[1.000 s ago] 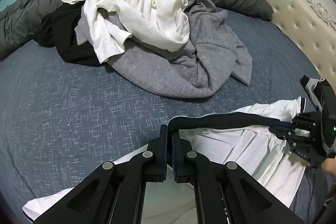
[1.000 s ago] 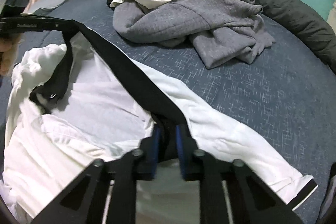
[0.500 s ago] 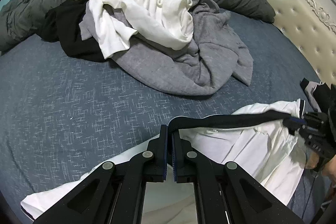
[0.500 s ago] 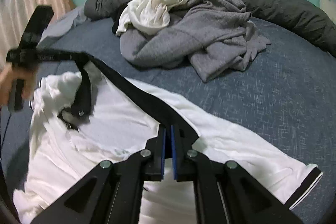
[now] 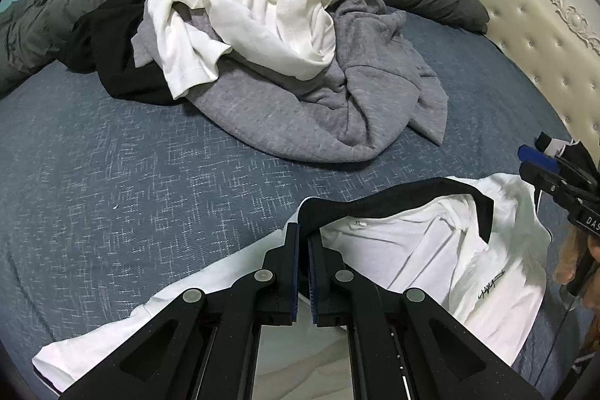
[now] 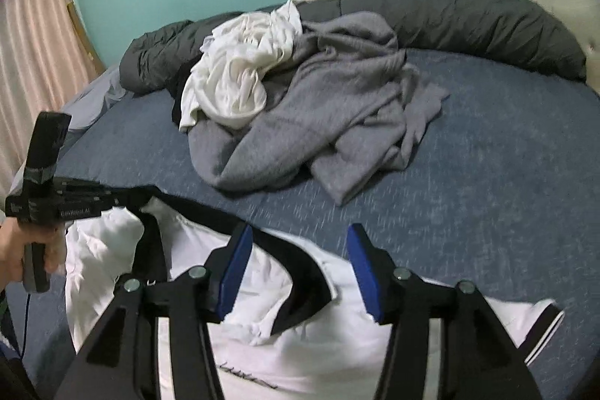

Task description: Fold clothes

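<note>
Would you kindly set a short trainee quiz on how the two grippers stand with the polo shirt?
1. True or false: the left gripper is shut on the black collar.
2. The right gripper is: A shut on the collar, B opening with nothing pinched.
3. Fill in: atop the grey hoodie lies a ___ garment.

Key: 1 true; 2 B; 3 white.

Dim, even indoor light; fisheye bends edges, right view slightly motion-blurred.
</note>
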{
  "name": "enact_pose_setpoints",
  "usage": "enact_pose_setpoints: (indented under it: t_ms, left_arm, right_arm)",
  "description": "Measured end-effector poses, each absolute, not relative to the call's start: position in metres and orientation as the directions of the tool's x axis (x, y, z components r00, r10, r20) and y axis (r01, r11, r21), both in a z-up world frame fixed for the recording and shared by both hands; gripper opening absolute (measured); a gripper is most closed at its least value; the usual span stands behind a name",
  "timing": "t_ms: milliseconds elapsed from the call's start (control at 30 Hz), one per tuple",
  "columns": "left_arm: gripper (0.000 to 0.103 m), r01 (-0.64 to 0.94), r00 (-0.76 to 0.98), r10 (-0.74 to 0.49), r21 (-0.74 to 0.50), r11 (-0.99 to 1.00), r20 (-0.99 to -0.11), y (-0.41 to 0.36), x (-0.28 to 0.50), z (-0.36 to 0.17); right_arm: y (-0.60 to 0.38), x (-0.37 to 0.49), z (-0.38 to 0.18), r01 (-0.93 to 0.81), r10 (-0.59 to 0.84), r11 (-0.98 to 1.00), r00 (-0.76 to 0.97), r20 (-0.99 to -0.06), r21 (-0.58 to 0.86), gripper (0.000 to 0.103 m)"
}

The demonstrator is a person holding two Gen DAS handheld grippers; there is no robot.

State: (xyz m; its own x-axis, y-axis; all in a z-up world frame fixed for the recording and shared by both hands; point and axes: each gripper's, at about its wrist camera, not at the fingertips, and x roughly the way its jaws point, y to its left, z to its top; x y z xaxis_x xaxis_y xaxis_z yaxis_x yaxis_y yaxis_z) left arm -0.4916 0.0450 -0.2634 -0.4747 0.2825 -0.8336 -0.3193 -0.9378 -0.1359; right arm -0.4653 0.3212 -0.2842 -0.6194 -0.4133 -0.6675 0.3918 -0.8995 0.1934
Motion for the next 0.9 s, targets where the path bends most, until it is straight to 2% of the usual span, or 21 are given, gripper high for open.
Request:
enact_pose_setpoints:
  t_ms: [67,100,133,167,200,267,500,533,567,633,733,867,900]
  left_arm:
    - [0.008,-0.312,-0.48,0.279,-0.135,-0.94,-0.832,0.044,-0.492,-0.263]
    - [0.013,-0.31,-0.483,0.282,-0.139,-0.94,-0.829,0.044,-0.491,-0.261]
    - [0.019,-0.308,-0.486,0.284,-0.142,-0.941,-0.826,0.044,-0.49,-0.26]
    - [0.032,-0.305,-0.493,0.282,-0.14,-0.942,-0.823,0.043,-0.49,-0.258]
    - [0.04,-0.302,-0.499,0.279,-0.138,-0.943,-0.821,0.043,-0.489,-0.256]
    - [0.046,-0.298,-0.504,0.28,-0.14,-0.944,-0.817,0.042,-0.486,-0.253]
    - [0.046,-0.283,-0.498,0.246,-0.112,-0.953,-0.832,0.042,-0.48,-0.257]
    - [0.046,-0.276,-0.497,0.242,-0.113,-0.955,-0.833,0.043,-0.48,-0.259]
    - [0.046,-0.269,-0.497,0.239,-0.114,-0.956,-0.834,0.044,-0.481,-0.261]
    - [0.046,-0.25,-0.495,0.234,-0.12,-0.961,-0.837,0.047,-0.483,-0.264]
    - [0.046,-0.228,-0.483,0.222,-0.123,-0.966,-0.847,0.052,-0.488,-0.271]
    - [0.045,-0.183,-0.451,0.225,-0.157,-0.971,-0.864,0.049,-0.498,-0.284]
    - [0.038,-0.173,-0.444,0.231,-0.17,-0.97,-0.866,0.046,-0.5,-0.286]
  right_arm:
    - [0.313,-0.468,-0.285,0.415,-0.397,-0.897,-0.607,-0.689,0.152,0.053]
    - [0.308,-0.47,-0.288,0.424,-0.387,-0.896,-0.595,-0.704,0.135,0.053]
    - [0.303,-0.472,-0.292,0.43,-0.378,-0.894,-0.579,-0.722,0.123,0.053]
    - [0.297,-0.475,-0.296,0.437,-0.369,-0.893,-0.564,-0.739,0.112,0.053]
    - [0.292,-0.477,-0.3,0.443,-0.359,-0.891,-0.549,-0.755,0.101,0.053]
    - [0.282,-0.482,-0.308,0.457,-0.337,-0.886,-0.517,-0.787,0.079,0.053]
    - [0.263,-0.49,-0.329,0.444,-0.259,-0.896,-0.495,-0.829,0.015,0.053]
    - [0.261,-0.491,-0.331,0.444,-0.251,-0.896,-0.489,-0.836,0.009,0.05]
    - [0.26,-0.491,-0.332,0.442,-0.244,-0.897,-0.485,-0.84,0.005,0.031]
    - [0.259,-0.49,-0.333,0.437,-0.238,-0.9,-0.48,-0.844,0.005,0.014]
    - [0.259,-0.487,-0.33,0.441,-0.254,-0.897,-0.484,-0.838,0.017,0.006]
    - [0.261,-0.482,-0.322,0.448,-0.258,-0.894,-0.506,-0.823,0.005,0.005]
    - [0.263,-0.481,-0.319,0.449,-0.264,-0.894,-0.509,-0.819,0.009,0.005]
